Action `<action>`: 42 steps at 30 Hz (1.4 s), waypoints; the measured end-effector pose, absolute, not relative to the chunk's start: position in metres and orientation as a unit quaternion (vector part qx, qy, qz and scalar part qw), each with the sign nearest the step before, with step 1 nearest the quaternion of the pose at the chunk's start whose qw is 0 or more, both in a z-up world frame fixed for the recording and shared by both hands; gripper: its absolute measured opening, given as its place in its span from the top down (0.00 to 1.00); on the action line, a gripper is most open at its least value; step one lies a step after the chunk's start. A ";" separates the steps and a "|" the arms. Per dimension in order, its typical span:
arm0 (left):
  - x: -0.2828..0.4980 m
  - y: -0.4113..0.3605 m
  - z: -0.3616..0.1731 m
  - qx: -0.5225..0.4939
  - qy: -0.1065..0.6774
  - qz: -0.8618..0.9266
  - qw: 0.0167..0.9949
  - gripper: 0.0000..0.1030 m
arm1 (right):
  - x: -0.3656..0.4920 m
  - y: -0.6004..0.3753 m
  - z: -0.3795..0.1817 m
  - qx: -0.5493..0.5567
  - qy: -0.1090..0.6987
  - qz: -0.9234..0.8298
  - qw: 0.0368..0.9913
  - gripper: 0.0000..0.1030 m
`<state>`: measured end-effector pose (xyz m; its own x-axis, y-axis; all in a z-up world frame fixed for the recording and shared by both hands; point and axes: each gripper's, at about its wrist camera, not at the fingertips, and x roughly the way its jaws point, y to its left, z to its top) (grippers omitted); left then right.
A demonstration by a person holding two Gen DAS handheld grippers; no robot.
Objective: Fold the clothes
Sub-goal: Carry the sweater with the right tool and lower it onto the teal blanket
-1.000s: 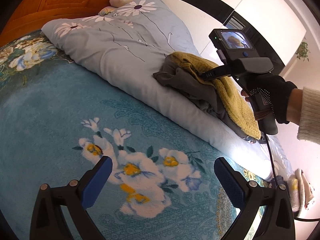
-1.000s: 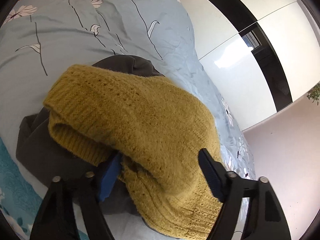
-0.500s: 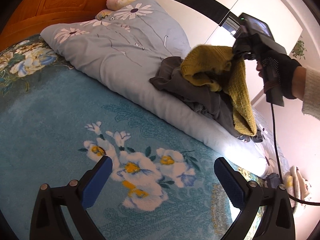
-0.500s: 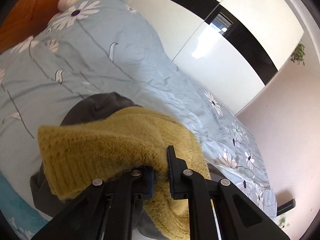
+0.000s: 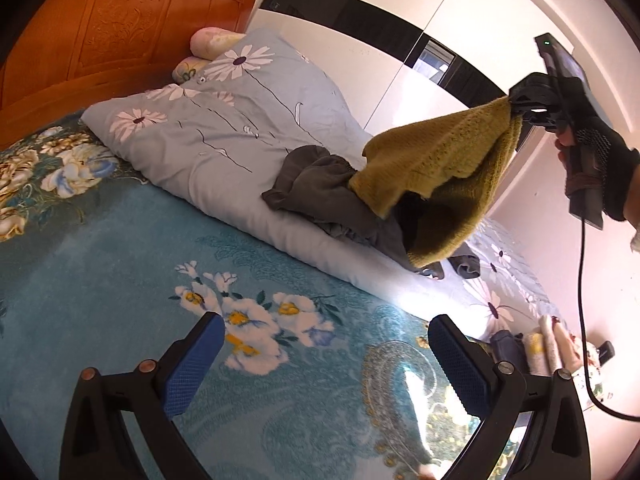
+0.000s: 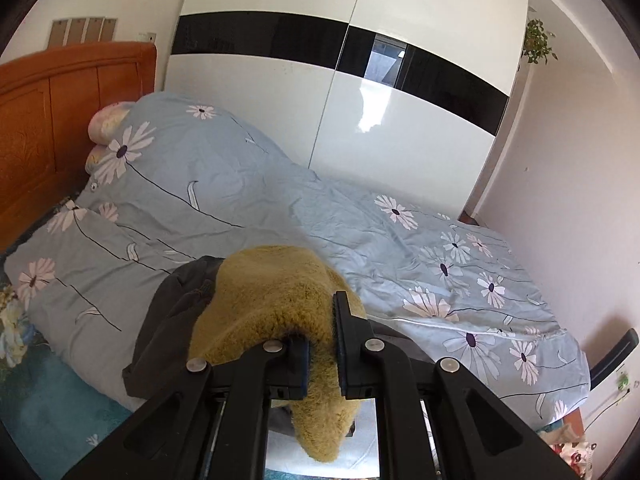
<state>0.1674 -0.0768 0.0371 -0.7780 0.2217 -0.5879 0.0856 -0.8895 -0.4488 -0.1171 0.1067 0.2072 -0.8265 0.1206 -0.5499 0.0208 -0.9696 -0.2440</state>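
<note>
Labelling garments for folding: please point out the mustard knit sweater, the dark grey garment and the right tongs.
mustard knit sweater (image 5: 436,160): left wrist view, raised front panel.
dark grey garment (image 5: 316,184): left wrist view, crumpled middle.
right tongs (image 6: 320,344): right wrist view, between fingertips.

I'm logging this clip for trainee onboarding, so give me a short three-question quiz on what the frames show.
1. True or false: the left tongs are shut on the mustard knit sweater.
2. Which tongs hold the sweater? A) left B) right C) neither
3. Fill in: under the raised sweater, a dark grey garment lies on the light blue ____ quilt.

Key: 1 false, they are open over the teal floral blanket; 2 B; 3 daisy-print.
</note>
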 end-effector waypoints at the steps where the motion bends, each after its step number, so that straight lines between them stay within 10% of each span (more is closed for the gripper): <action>1: 0.174 -0.076 0.042 -0.329 -0.233 0.914 0.035 0.00 | -0.106 0.110 0.216 -0.289 -0.116 0.950 0.020 0.90; 42: 0.412 -0.192 0.135 -0.233 -0.228 0.928 -0.180 0.00 | 0.254 0.068 0.314 -0.200 0.104 0.904 -0.363 0.90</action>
<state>0.4124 -0.1916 0.1347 -0.8270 -0.2276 -0.5141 0.4403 -0.8308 -0.3404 0.2538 0.0676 0.3140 -0.6562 -0.6984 -0.2856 0.6155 -0.7144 0.3328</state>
